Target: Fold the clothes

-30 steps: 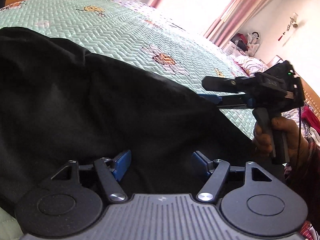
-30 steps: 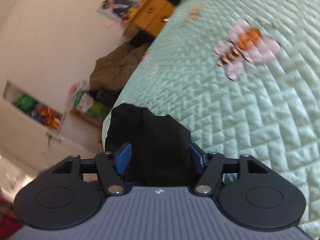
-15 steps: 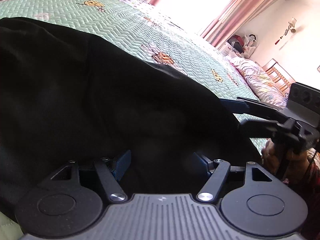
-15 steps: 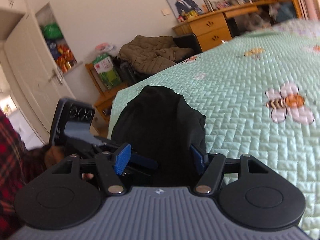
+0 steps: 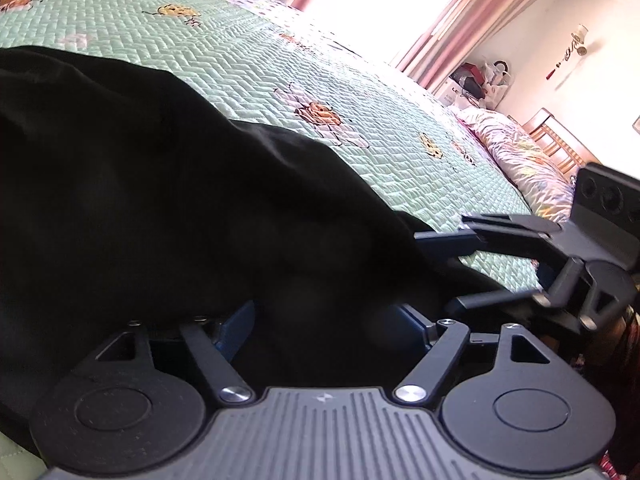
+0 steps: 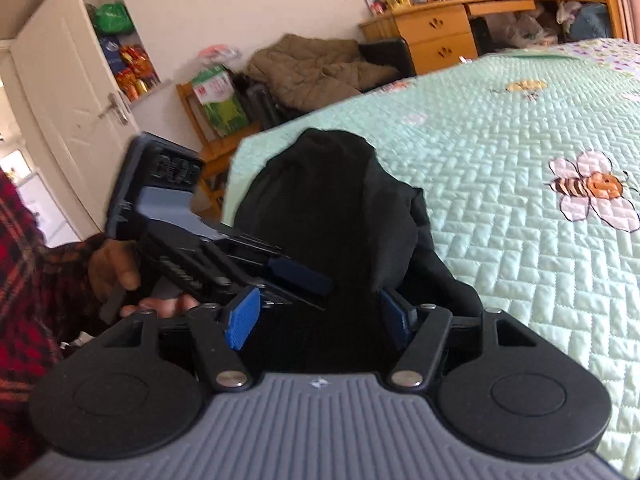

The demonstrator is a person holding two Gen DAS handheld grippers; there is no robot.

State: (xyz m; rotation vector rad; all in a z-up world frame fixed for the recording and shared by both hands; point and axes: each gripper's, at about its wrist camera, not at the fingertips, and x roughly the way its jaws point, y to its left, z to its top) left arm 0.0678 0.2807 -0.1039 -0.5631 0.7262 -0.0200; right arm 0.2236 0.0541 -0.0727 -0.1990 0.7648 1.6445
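Green quilted bed – black garment at 9 o'clock; left gripper just widening, right gripper wide – cloth between both, grip unclear.

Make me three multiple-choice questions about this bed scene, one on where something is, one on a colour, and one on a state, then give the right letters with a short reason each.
1. Where does the black garment lie?
A. on the green bedspread
B. on the wooden desk
C. on the floor

2. What colour are the gripper pads?
A. red
B. blue
C. white

3. How does the white door stand?
A. shut
B. taken off
C. open

Answers: 1 A, the dark cloth spreads over the quilted cover near the bed's edge. 2 B, the ribbed pad on the right gripper shows blue. 3 C, the door is swung aside and bright light shows past it.
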